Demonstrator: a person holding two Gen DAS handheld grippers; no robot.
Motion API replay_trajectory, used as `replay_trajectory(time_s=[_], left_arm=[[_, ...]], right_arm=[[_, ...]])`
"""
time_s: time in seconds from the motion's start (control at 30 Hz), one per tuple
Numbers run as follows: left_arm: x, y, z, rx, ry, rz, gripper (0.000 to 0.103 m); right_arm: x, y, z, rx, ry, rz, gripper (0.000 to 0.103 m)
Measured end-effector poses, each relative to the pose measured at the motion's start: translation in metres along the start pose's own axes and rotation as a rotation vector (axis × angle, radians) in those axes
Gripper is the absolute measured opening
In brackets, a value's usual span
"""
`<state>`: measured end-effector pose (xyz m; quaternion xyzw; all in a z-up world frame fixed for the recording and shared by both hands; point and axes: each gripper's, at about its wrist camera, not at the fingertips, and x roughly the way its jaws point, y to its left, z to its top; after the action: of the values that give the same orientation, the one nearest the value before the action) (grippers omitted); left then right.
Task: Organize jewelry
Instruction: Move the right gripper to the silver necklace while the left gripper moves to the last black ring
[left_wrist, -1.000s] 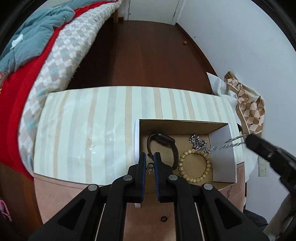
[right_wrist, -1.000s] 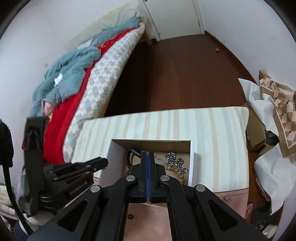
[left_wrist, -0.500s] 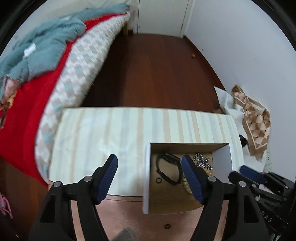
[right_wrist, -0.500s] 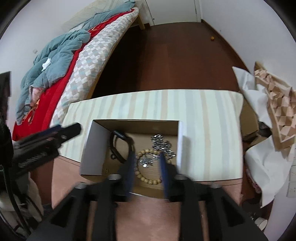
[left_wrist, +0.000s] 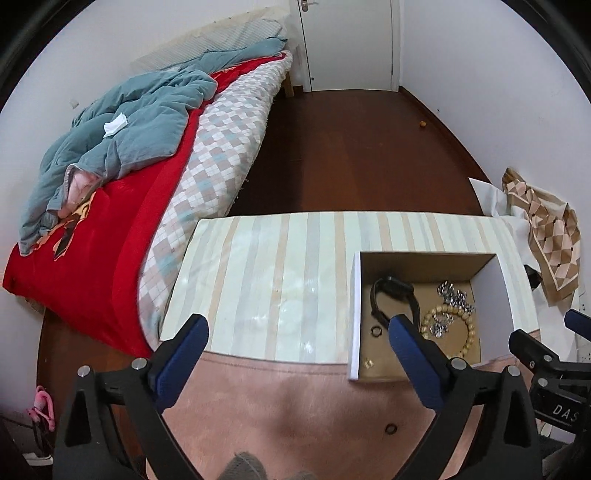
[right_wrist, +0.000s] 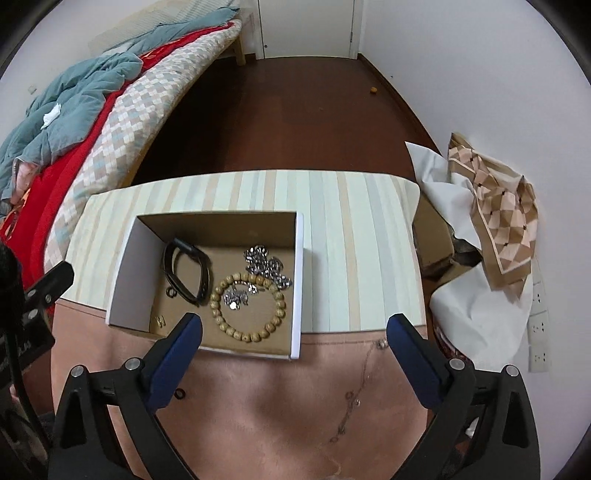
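In the left wrist view, our left gripper (left_wrist: 297, 341) stands spread wide with nothing between its blue pads; its jaws have just been opening, which fits a piece let go over the box. The cardboard box (left_wrist: 353, 314) sits at the near edge of the striped mat, half on the pink desk (left_wrist: 295, 406), so it stays within easy reach of both hands. Inside lie a black watch band (left_wrist: 391, 291), a wooden bead bracelet (left_wrist: 469, 332), a silver chain heap (left_wrist: 456, 295), a small dark ring (left_wrist: 376, 331) and a tiny gold piece (left_wrist: 368, 363). 1 more dark ring (left_wrist: 390, 428) lies outside on the desk, just in front of the box.

In the right wrist view, our right gripper (right_wrist: 295, 332) is likewise wide apart and empty, its jaws having just been opening above the box's near wall. A small silver piece (right_wrist: 236, 297) rests inside the bead loop, likely dropped there. A thin chain (right_wrist: 354, 391) trails across the desk below the box's right corner, and we judge it, with the loose ring (right_wrist: 180, 394), still needs collecting.
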<state>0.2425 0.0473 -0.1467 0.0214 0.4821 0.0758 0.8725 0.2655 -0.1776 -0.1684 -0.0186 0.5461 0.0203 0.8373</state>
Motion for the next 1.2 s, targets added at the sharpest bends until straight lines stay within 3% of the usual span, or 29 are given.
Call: replay_trajectory(time_s=[0.23, 0.67, 0.9, 1.03, 1.2], left_arm=[[-0.022, 0.000, -0.011, 0.010, -0.027, 0.003, 0.100], [-0.098, 0.012, -0.027, 0.008, -0.137, 0.005, 0.100], [-0.131, 0.019, -0.040, -0.010, -0.165, -0.001, 0.100], [-0.127, 0.021, -0.048, -0.029, -0.146, 0.024, 0.100], [-0.092, 0.017, -0.065, -0.034, -0.080, 0.062, 0.100]], right_arm=[[-0.020, 0.006, -0.010, 0.003, -0.034, -0.016, 0.103], [-0.109, 0.012, -0.033, -0.019, -0.175, -0.046, 0.103], [-0.149, 0.014, -0.050, -0.007, -0.224, -0.001, 0.103], [-0.156, -0.005, -0.060, 0.055, -0.236, 0.083, 0.103], [-0.130, -0.050, -0.076, 0.169, -0.197, 0.054, 0.103]])
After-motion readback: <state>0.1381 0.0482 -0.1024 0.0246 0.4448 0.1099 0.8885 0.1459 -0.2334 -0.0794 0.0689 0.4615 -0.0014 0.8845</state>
